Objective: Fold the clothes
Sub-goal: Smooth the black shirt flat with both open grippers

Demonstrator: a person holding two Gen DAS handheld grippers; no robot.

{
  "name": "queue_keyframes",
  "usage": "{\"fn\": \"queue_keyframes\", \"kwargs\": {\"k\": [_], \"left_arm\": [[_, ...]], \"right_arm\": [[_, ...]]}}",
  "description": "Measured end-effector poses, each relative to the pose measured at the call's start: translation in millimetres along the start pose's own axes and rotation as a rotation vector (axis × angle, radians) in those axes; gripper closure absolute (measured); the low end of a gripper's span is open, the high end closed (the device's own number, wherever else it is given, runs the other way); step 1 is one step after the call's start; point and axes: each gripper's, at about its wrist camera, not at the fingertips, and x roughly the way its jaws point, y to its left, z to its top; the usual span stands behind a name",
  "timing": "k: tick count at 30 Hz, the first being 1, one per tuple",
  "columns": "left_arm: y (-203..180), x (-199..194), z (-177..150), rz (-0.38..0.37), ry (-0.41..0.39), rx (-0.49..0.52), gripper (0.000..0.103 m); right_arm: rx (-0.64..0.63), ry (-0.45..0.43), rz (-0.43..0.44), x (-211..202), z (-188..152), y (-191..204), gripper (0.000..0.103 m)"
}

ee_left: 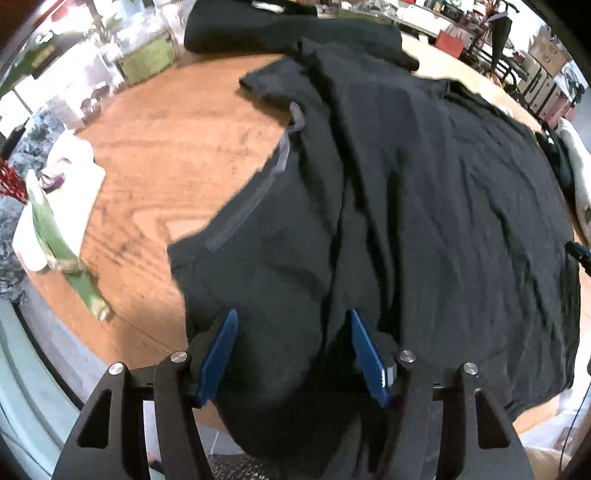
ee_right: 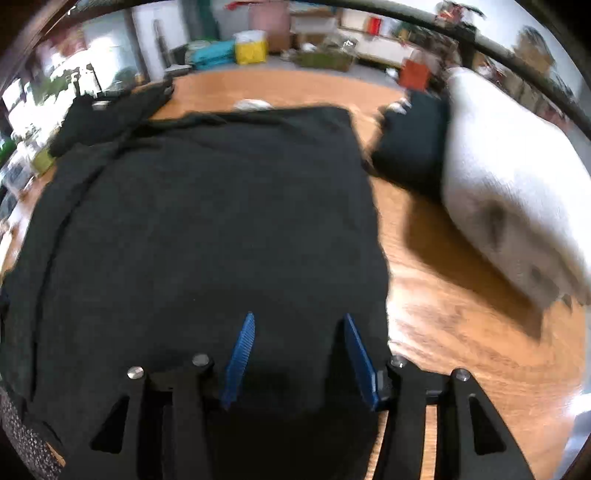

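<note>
A black T-shirt [ee_left: 424, 206] lies spread on the round wooden table [ee_left: 166, 158], its collar [ee_left: 280, 151] toward the left and one side folded over the middle. My left gripper [ee_left: 293, 317] is open, its blue fingers [ee_left: 221, 354] apart just over the shirt's near edge. The same shirt [ee_right: 221, 221] fills the right wrist view. My right gripper [ee_right: 299, 319] is open above the shirt's near right corner, holding nothing.
A second black garment [ee_left: 288, 33] lies at the far edge of the table. A folded dark piece [ee_right: 410, 144] and a white pillow-like bundle [ee_right: 509, 192] sit on the right. A white and green object [ee_left: 59, 221] lies at the left rim.
</note>
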Motion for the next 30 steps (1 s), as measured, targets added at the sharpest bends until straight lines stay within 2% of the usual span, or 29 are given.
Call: {"fn": "queue_keyframes", "kwargs": {"k": [1,3,4,5,6,7,9,11,13,15,18,20,22,25,28,30], "left_arm": [[1.9,-0.6,-1.4,0.004,0.005,-0.003,0.039],[3.7,-3.6,-2.2,0.02,0.012,-0.008,0.037],[4.3,-5.5,-2.4,0.032,0.017,-0.011,0.038],[3.0,-10.5,-1.3,0.06,0.018,-0.022,0.04],[-1.6,-22.0,0.4,0.066,-0.008,-0.036,0.04],[-9.9,-33.8,2.5,0.029,-0.046,-0.029,0.04],[-39.6,-56.7,8.3,-0.034,-0.113,0.024,0.04],[-79.7,-62.8,13.9,-0.034,-0.146,0.13,0.04],[-124.3,-54.5,10.9,-0.062,-0.121,0.251,0.04],[-155.6,-45.0,5.0,-0.072,-0.096,0.334,0.04],[-177.5,-30.8,-11.8,-0.043,-0.072,0.395,0.04],[-181.7,-22.7,-21.8,-0.02,-0.054,0.41,0.04],[-168.4,-20.9,-27.5,-0.038,-0.062,0.375,0.038],[-155.3,-25.1,-33.8,-0.06,-0.065,0.349,0.038],[-156.0,-30.4,-39.9,-0.039,-0.075,0.363,0.038],[-158.5,-34.5,-42.4,-0.033,-0.072,0.364,0.038]], "right_arm": [[0.016,-0.008,-0.013,-1.1,-2.6,-5.0,0.047],[0.053,-0.009,-0.027,-4.4,-4.3,-13.6,0.033],[0.073,-0.005,-0.029,-6.4,-3.9,-17.4,0.033],[0.093,-0.001,-0.032,-8.5,-3.6,-21.2,0.039],[0.113,0.004,-0.034,-10.5,-3.3,-25.0,0.056],[0.125,0.003,-0.029,-14.4,-3.3,-25.9,0.059],[0.036,-0.062,0.022,-38.2,-6.3,7.4,0.051],[-0.075,-0.108,0.047,-52.2,-9.8,44.3,0.048],[-0.168,-0.115,0.086,-53.2,-11.8,78.4,0.048],[-0.187,-0.102,0.09,-47.0,-11.1,92.9,0.048],[-0.147,-0.052,0.06,-30.9,-11.5,88.6,0.049],[-0.105,-0.026,0.055,-20.5,-17.3,76.2,0.046],[-0.063,-0.029,0.035,-15.0,-29.5,63.0,0.046],[-0.007,-0.028,-0.003,-18.0,-33.6,42.9,0.04],[0.008,-0.025,-0.006,-18.3,-36.8,35.4,0.043],[0.031,0.003,0.026,-17.4,-36.4,40.5,0.05]]}}
